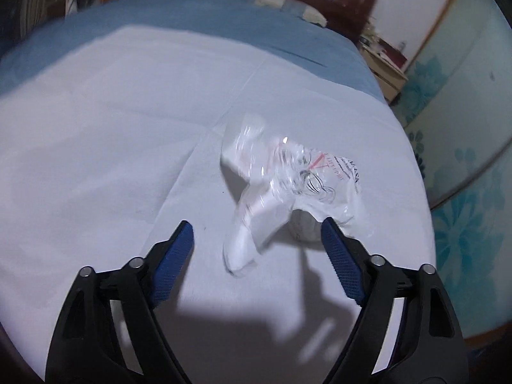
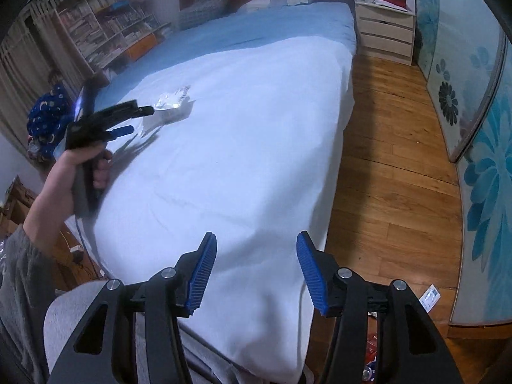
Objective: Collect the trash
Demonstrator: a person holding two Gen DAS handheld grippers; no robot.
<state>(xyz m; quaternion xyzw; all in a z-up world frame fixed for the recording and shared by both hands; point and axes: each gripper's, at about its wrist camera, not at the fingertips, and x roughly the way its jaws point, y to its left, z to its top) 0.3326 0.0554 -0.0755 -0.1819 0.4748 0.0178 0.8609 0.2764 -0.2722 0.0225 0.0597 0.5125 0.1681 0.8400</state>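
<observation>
Left wrist view: the left tool (image 1: pixel 257 225) points steeply down at the bed (image 1: pixel 96 121), its jaws apart with nothing pressed between them. Just beyond the fingertips lies the wrapper (image 1: pixel 288 176), a crumpled piece of clear, glossy plastic film with black print and a thin red mark, folded over a flatter white strip that trails toward the tool. The near end of that strip sits roughly between the fingertips but the ribbed blue pads (image 1: pixel 172 265) are not on it. The wide stance looks chosen to straddle the bulky crumple before closing. The wrapper rests on a smooth white sheet (image 1: pixel 80 160) with soft creases; beyond the wrapper the cover turns blue. The film looks light and springy, likely to slip or spring back if pinched at an edge.

Right wrist view: the right tool (image 2: pixel 256 243) hangs over the near corner of the bed, well short of the wrapper (image 2: pixel 172 100), jaws apart and empty, seemingly kept clear. Far from the wrapper, on the wood floor (image 2: pixel 384 160) beside the bed, lies a small card (image 2: pixel 430 297), possibly more trash. A hand (image 2: pixel 76 172) grips the left tool's handle just short of the wrapper.
</observation>
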